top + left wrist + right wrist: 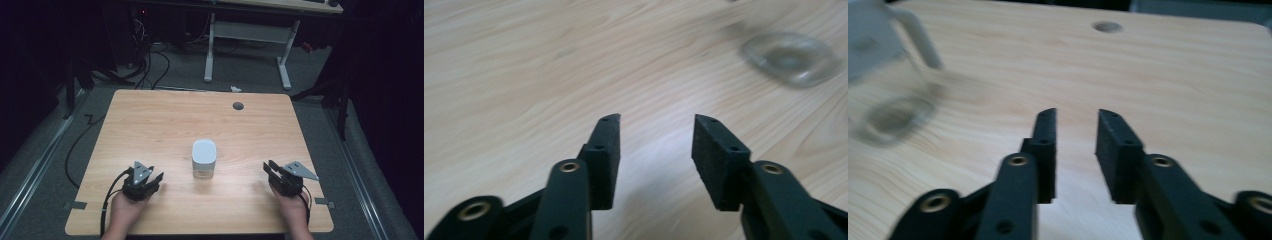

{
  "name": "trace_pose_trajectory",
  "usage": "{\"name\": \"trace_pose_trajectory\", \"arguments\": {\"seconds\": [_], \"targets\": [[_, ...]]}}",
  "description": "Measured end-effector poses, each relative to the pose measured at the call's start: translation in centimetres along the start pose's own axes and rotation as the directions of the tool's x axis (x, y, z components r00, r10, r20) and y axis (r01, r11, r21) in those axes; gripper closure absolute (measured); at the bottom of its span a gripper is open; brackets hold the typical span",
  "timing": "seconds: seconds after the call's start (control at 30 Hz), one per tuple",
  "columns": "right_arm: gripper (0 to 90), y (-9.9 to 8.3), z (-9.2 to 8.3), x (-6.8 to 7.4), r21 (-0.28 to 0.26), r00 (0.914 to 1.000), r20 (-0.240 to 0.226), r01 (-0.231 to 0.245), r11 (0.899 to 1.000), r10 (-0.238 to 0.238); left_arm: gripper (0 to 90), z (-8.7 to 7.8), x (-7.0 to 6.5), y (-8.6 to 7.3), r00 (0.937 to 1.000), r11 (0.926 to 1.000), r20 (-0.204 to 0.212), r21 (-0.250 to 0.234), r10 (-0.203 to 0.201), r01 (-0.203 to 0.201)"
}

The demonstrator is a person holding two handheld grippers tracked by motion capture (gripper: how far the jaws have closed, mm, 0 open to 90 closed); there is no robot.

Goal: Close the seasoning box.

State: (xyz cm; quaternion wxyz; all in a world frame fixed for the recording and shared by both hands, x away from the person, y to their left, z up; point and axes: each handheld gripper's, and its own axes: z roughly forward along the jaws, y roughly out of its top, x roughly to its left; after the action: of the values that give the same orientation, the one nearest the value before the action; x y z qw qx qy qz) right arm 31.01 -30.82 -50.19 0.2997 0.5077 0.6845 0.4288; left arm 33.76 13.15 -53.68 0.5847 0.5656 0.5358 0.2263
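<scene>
Jar (pixel 204 159) between two open tools

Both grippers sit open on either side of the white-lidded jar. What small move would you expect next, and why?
Probably the right gripper eases inward toward the jar. The jar stands alone mid-table, untouched, between the two; the left gripper and the right both have their jaws apart with nothing between them, angled toward it. Which hand leads is a guess.

A clear jar (pixel 204 160) with a white lid stands upright mid-table.
</scene>
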Motion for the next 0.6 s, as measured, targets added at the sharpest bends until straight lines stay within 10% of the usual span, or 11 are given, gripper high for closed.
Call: {"name": "trace_pose_trajectory", "arguments": {"seconds": [0.13, 0.6], "targets": [[56.0, -2.8, -2.2, -0.7, 0.018, 0.9958, 0.092, -0.004, 1.000, 0.002, 50.6, -1.3, 1.4, 0.0, 0.9990, 0.9999, -0.043, -0.004, 0.009, -0.010], [51.7, -1.7, -0.3, 0.5, 0.032, 0.9989, 0.030, 0.034, 0.999, -0.035, 48.6, -3.4, 3.3, 0.7, 0.9913, 0.9961, -0.112, -0.062, -0.069, 0.062]]}}
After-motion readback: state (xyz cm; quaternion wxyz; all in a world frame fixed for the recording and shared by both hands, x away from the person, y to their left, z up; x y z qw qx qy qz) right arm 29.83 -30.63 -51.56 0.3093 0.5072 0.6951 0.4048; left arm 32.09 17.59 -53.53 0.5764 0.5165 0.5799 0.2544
